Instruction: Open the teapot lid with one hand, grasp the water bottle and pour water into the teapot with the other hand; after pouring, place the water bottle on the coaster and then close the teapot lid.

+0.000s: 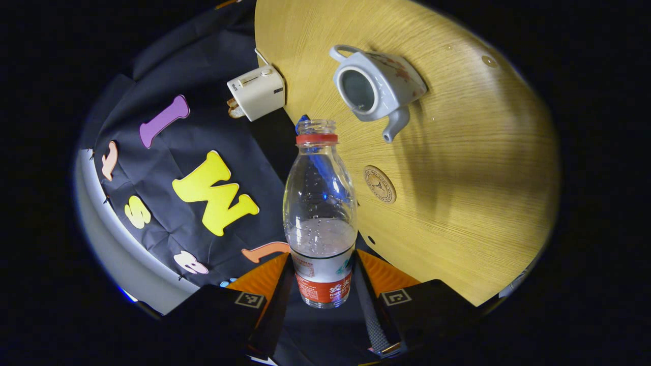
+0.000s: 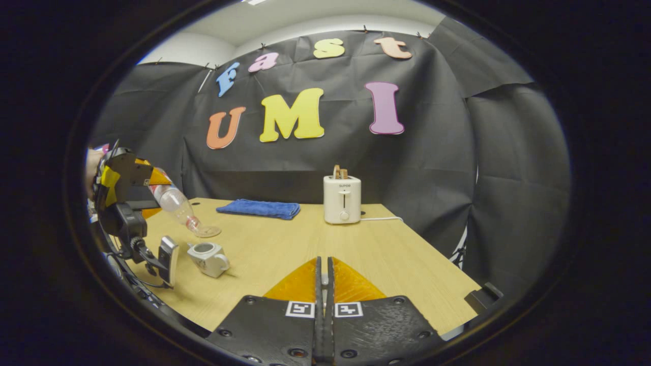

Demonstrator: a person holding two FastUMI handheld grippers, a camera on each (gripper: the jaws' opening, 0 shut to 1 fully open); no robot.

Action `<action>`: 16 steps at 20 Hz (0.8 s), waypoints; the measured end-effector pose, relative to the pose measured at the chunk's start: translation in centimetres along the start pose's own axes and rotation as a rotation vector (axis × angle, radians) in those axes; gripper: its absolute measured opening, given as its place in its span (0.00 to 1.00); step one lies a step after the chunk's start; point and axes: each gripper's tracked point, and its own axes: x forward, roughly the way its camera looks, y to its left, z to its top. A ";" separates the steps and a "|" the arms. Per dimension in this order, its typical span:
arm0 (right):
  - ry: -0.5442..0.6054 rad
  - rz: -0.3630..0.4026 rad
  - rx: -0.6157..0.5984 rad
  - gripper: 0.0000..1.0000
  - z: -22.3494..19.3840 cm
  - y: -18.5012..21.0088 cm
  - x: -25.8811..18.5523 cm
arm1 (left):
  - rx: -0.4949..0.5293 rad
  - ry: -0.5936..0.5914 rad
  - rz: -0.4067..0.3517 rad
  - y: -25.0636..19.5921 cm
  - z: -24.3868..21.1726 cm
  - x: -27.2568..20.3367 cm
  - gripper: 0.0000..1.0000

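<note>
My left gripper (image 1: pixel 323 267) is shut on the lower body of a clear water bottle (image 1: pixel 320 203) that has no cap, a red neck ring and some water inside. Beyond its mouth stands the white teapot (image 1: pixel 376 86), lidless and open, with its spout toward the round coaster (image 1: pixel 380 184). In the right gripper view the bottle (image 2: pixel 175 206) tilts neck-down in the left gripper (image 2: pixel 152 190), above the teapot (image 2: pixel 207 258) and beside the coaster (image 2: pixel 207 232). I see no stream of water. My right gripper (image 2: pixel 324 274) is high over the table, fingers together; a thin pale sliver between them is unidentifiable.
A white toaster (image 2: pixel 342 199) with bread in it stands at the back of the wooden table (image 2: pixel 356 254), its cord trailing right. A folded blue cloth (image 2: pixel 259 208) lies at the back left. The toaster (image 1: pixel 257 91) sits near the table edge.
</note>
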 end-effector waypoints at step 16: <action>0.005 0.002 0.004 0.00 -0.3 -0.4 0.0 | 0.109 0.015 0.018 1.0 0.1 -0.2 0.69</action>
